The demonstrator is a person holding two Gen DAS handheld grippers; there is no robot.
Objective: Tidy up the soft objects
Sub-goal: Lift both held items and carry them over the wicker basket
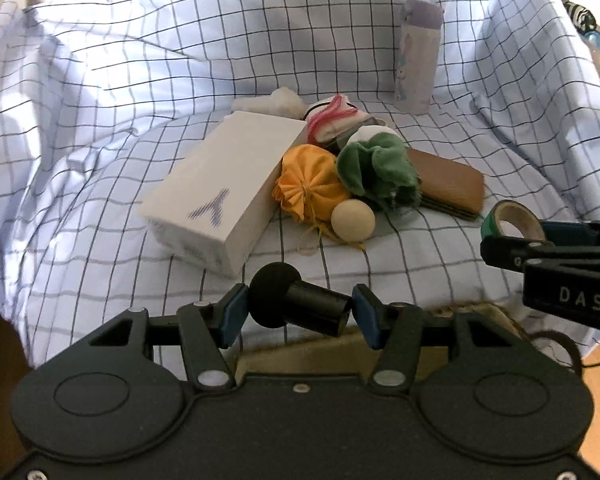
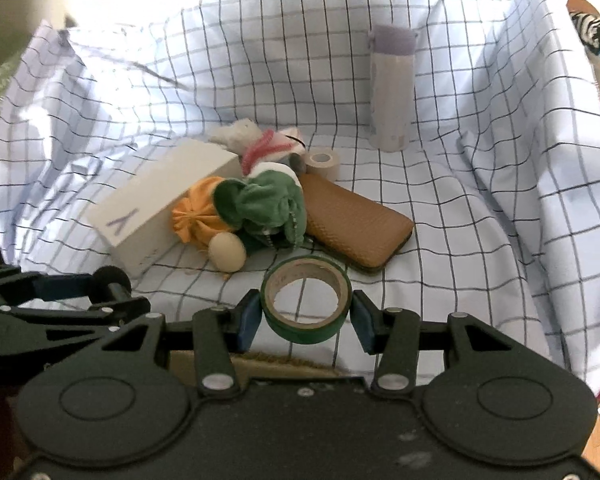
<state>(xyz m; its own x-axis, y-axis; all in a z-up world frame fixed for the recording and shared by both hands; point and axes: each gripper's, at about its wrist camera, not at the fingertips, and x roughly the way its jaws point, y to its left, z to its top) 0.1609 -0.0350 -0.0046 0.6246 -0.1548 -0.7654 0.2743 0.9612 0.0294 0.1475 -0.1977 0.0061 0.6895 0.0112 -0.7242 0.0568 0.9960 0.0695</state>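
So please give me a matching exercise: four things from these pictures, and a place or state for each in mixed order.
Things:
1. green tape roll
2. black foam-tipped microphone
3. cream ball
4. lilac-capped bottle

Places:
A. standing upright at the back
B. in the left gripper
C. in the right gripper
D. lying in front of the orange pouch

Pairs: 1-C, 2-B, 3-D, 4-A

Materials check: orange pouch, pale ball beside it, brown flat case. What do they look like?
Orange drawstring pouch: woven fabric, slightly shiny, going by the gathered pleats and the cord at its neck. Pale cream ball: smooth and matte, no seam visible; could be wood or foam, can't tell. Brown flat case: textured leather or imitation, judging by the dimpled grain and dark stitched edge.
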